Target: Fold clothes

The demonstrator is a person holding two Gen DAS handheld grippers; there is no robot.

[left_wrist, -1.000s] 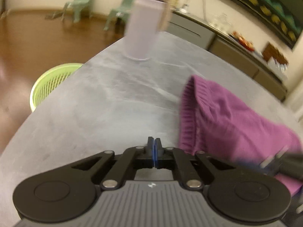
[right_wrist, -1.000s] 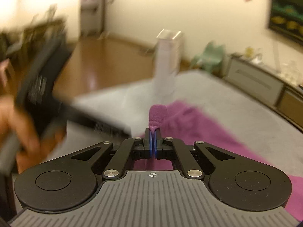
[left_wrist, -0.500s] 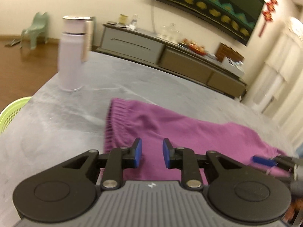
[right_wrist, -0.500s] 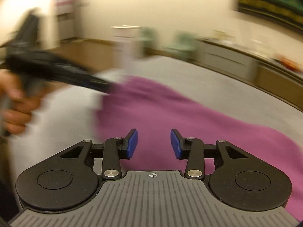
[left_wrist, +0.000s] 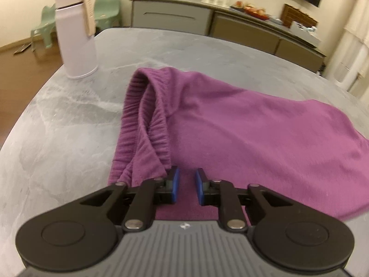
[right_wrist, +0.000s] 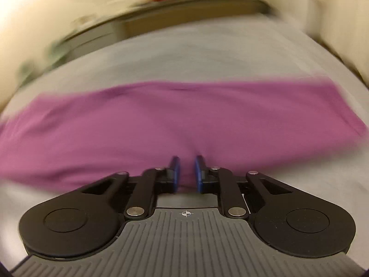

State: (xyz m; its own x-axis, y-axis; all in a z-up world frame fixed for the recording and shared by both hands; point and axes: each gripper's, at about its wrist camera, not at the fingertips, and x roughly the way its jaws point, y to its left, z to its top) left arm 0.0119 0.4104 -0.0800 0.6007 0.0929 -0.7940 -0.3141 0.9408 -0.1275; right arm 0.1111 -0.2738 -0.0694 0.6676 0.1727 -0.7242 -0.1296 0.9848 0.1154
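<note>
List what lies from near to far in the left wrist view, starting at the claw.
Left claw → purple garment on the grey table → white bottle → green chairs → sideboard along the wall.

Grey table (left_wrist: pixel 69 120) bears purple garment (left_wrist: pixel 253 133), bottle (left_wrist: pixel 77 34).

The left wrist view looks forward and down along the left gripper (left_wrist: pixel 186 185) from low and close over the grey marbled tabletop (left_wrist: pixel 69 120), facing a pale lilac insulated bottle (left_wrist: pixel 77 32) and a long grey sideboard (left_wrist: pixel 207 20) at the far wall. The right wrist view, heavily blurred, looks along the right gripper (right_wrist: pixel 186 174) from equally near the surface. Both views share the crumpled purple knit garment (left_wrist: pixel 242 127) (right_wrist: pixel 161 120), seen from different sides, and the table.
</note>
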